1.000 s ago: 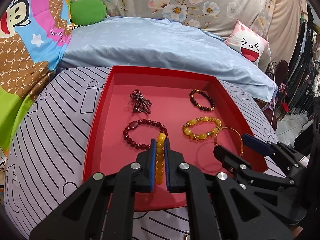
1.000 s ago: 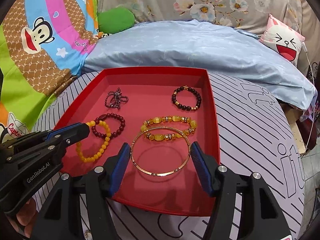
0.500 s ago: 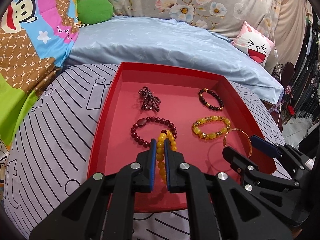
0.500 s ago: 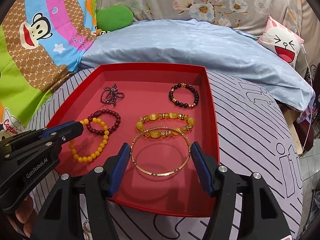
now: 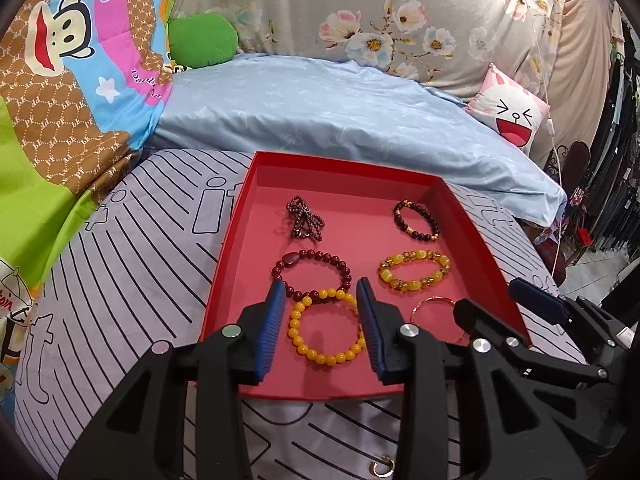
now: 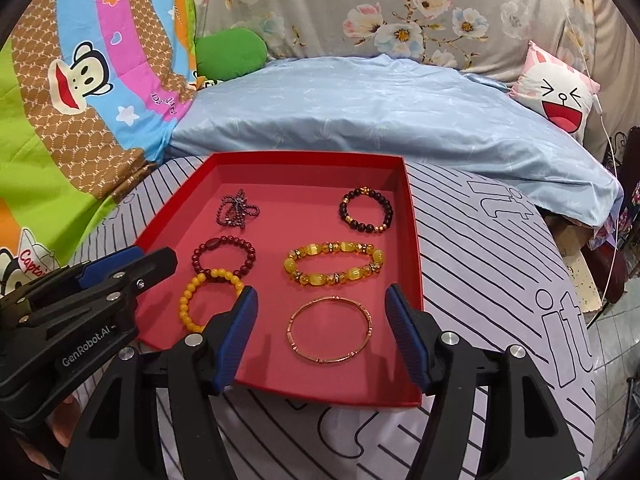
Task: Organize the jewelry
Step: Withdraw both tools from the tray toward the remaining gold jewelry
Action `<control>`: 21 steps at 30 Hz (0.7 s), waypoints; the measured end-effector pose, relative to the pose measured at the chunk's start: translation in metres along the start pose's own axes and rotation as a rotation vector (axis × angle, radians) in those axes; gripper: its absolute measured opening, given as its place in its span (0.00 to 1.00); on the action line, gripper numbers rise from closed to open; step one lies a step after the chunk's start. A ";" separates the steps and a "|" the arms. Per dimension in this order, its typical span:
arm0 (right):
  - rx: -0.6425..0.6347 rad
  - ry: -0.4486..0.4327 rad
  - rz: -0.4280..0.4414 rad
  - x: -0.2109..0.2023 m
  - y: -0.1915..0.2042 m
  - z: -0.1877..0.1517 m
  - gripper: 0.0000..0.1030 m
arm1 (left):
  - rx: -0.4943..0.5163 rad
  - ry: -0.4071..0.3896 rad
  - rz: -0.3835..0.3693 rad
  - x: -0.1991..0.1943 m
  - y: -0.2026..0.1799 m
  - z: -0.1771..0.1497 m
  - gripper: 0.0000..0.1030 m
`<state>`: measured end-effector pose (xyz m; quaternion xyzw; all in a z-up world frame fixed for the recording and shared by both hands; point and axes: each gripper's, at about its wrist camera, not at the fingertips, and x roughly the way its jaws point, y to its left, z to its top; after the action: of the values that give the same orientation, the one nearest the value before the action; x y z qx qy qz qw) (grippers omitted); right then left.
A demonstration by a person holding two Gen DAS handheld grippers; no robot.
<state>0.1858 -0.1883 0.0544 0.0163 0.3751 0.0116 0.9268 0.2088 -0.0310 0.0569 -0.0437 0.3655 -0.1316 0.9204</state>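
Observation:
A red tray (image 5: 240, 216) (image 6: 412, 216) on the bed holds several bracelets. My left gripper (image 5: 321, 300) is open, its fingers either side of a yellow bead bracelet (image 5: 326, 330) (image 6: 192, 300) lying in the tray's near left corner, overlapping a dark red bead bracelet (image 5: 312, 268) (image 6: 224, 256). My right gripper (image 6: 322, 300) is open above a thin gold bangle (image 6: 330, 332) lying flat in the tray. Also in the tray: a yellow crystal bracelet (image 5: 414, 270) (image 6: 332, 266), a black bead bracelet (image 5: 416, 220) (image 6: 366, 210) and a bunched dark bead strand (image 5: 304, 220) (image 6: 236, 210).
The tray lies on a grey striped sheet (image 5: 120, 260). A blue quilt (image 5: 340, 108) lies behind it, a green cushion (image 5: 200, 40) and a pink cartoon pillow (image 5: 512, 112) further back. A small gold hook (image 5: 382, 470) lies on the sheet near my left gripper.
My left gripper has opened and let go of the yellow bead bracelet, which now lies flat in the tray. Both grippers have drawn back from the tray; the bangle stays put.

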 end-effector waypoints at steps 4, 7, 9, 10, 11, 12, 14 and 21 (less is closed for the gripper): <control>-0.002 -0.013 0.012 -0.017 0.005 -0.002 0.62 | 0.007 -0.011 -0.010 -0.017 -0.003 -0.002 0.34; -0.003 -0.022 0.021 -0.031 0.009 -0.006 0.62 | 0.010 -0.019 -0.017 -0.033 -0.004 -0.008 0.34; -0.003 -0.024 0.031 -0.042 0.011 -0.012 0.62 | 0.009 -0.022 -0.019 -0.044 -0.004 -0.013 0.34; -0.004 -0.025 0.034 -0.046 0.012 -0.015 0.62 | 0.009 -0.024 -0.023 -0.049 -0.003 -0.016 0.34; -0.004 -0.025 0.036 -0.051 0.013 -0.019 0.62 | 0.010 -0.024 -0.025 -0.056 -0.003 -0.021 0.34; -0.005 -0.024 0.036 -0.055 0.014 -0.023 0.62 | 0.009 -0.024 -0.026 -0.061 -0.002 -0.025 0.34; -0.006 -0.018 0.043 -0.066 0.016 -0.033 0.62 | 0.011 -0.018 -0.033 -0.072 -0.002 -0.037 0.34; -0.019 0.019 0.039 -0.095 0.018 -0.083 0.62 | 0.032 0.029 -0.031 -0.096 -0.001 -0.083 0.34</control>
<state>0.0594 -0.1718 0.0613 0.0147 0.3832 0.0336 0.9230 0.0849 -0.0048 0.0597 -0.0325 0.3758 -0.1523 0.9135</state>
